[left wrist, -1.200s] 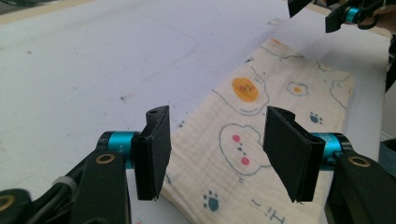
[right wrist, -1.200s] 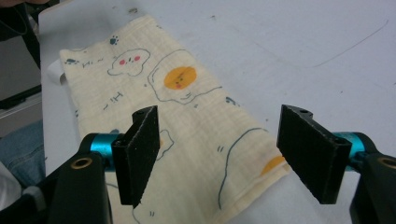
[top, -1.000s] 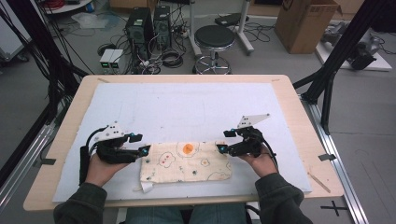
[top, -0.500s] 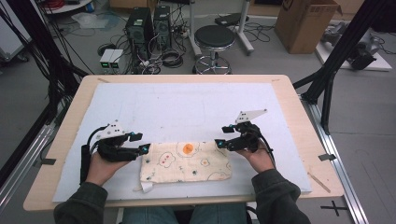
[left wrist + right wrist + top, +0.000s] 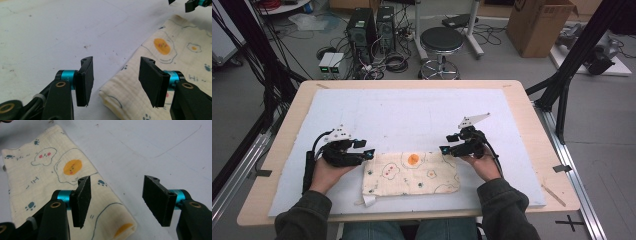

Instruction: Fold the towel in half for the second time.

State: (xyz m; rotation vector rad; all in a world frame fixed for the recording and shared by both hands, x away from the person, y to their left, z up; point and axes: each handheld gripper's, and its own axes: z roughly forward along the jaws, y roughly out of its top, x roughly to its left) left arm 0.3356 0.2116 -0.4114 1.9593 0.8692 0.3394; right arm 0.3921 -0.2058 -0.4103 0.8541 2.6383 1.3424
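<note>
Both grippers have barely shifted over the last second: the right gripper (image 5: 447, 149) has crept slightly left toward the cloth's far right corner, while the left gripper (image 5: 368, 153) has stayed at the far left corner; the cloth (image 5: 412, 173) lies as before.

Writing: "Hi" is printed on the cloth near a cloud face with pink cheeks; other marks there are too small to read. The print is fried eggs, blue paw marks and cloud outlines on cream fabric.

Surface: a white foam sheet (image 5: 412, 112), scuffed and speckled, on a light wooden table (image 5: 522, 100). Far side of the room: black stool (image 5: 440, 42), two PC towers (image 5: 369, 27), cable clutter on a grey floor, cardboard box (image 5: 537, 22) far right, black frame struts on both sides.

Cloth is folded flat at the near centre of the sheet, between the two hands.

Left gripper (image 5: 115, 77): jaws spread, folded corner of the cloth (image 5: 160, 82) sits in the gap, nearer the right jaw, not pinched.

Right gripper (image 5: 116, 197): jaws spread, hovering over the cloth (image 5: 50, 170) corner; left jaw over fabric, right jaw over bare sheet. Contact: cannot tell.
</note>
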